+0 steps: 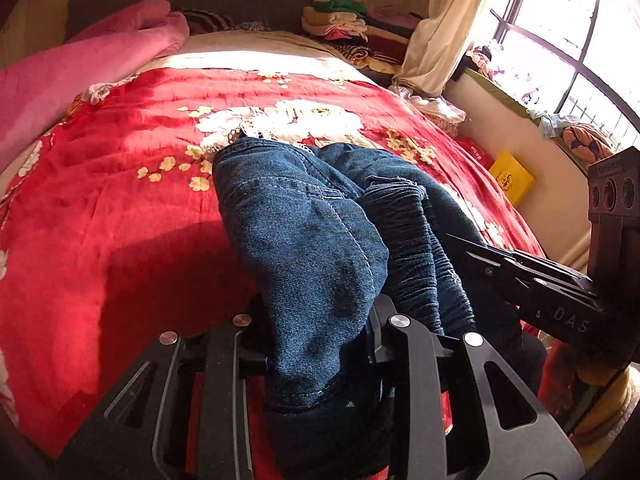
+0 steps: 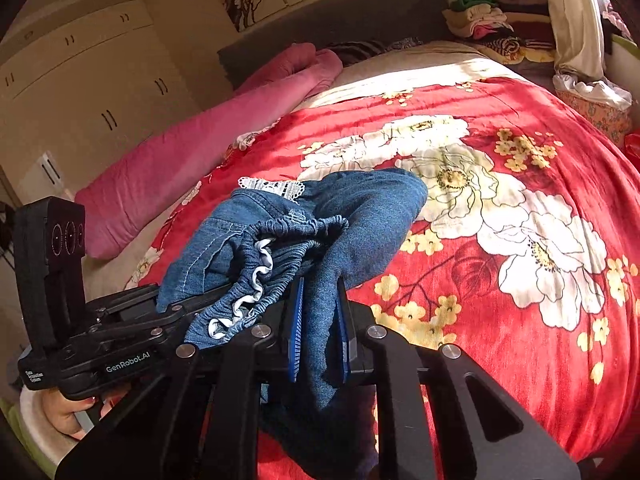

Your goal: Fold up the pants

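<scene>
Nearest the left wrist camera, the left gripper is clamped on a fold of the dark blue denim pants, with the cloth pinched between its black fingers and spilling down over and below them. From this grip the pants run forward and slightly up, a stitched seam curving across the denim. Just to the right of the tool lies the gathered elastic waistband, bunched in ribs. Beyond that, entering from the right, is the right gripper; its narrow black tips meet the waistband cloth.

From the right wrist view, the right gripper is closed on a hanging strip of the pants, squeezed between its blue ribbed pads. To its left the left gripper reaches in beneath the waistband, which shows a white ruffled lining; the person's hand grips that tool's handle at lower left. A white lace trim peeks out at the far edge of the bundle.

Under and ahead of both tools spreads the red floral bedspread with large white blossoms. Farther off to the left lies a long pink rolled quilt, then a grey headboard, and at far right a pile of folded clothes.
</scene>
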Available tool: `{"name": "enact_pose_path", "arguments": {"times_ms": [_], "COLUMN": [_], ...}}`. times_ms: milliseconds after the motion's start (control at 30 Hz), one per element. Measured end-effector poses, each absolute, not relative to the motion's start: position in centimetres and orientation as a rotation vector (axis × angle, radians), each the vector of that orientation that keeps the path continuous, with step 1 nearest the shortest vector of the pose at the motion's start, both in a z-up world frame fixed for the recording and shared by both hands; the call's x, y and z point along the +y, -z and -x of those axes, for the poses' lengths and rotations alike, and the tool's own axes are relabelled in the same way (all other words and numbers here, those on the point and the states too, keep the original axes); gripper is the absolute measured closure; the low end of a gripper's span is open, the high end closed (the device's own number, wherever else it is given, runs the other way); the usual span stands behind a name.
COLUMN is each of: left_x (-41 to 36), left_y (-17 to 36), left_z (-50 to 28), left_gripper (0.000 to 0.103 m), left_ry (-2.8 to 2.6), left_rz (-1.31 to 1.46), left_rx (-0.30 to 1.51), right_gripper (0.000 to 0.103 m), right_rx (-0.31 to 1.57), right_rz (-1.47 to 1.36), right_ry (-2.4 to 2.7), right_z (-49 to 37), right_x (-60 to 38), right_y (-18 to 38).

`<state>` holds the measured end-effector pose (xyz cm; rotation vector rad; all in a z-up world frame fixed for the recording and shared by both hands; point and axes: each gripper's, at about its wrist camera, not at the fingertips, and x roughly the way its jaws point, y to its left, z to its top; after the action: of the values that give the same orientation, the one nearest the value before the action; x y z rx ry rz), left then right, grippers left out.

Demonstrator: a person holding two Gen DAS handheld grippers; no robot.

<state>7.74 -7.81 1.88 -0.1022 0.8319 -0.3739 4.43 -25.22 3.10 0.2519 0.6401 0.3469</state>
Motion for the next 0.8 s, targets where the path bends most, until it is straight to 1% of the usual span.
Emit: {"name": "enact_pose_path", "arguments": {"times_ms": [400, 633, 800], "left_x": [-6.9, -6.7, -6.7], "left_y": [-4.5, -4.7, -3.4], "left_z": [-11.7, -14.4, -16.1], "left_gripper": [0.082, 0.082, 0.082], "left_ry": [0.352, 0.337, 0.337], "left_rz": [0.098, 0.095, 0.092], "left_rx": [0.763, 0.745, 0.762], "right_gripper": [0.09, 0.09, 0.09], "right_rx": [0.581, 0.583, 0.616], "right_rz": [-0.223, -0.221, -0.234], "right_ry": [-0.336, -0.313, -0.299], "right_z": [-8.8, -11.9, -13.8], "right_x": [-24.9, -25.0, -25.3], "right_y": [-5.9, -5.6, -4.4]}}
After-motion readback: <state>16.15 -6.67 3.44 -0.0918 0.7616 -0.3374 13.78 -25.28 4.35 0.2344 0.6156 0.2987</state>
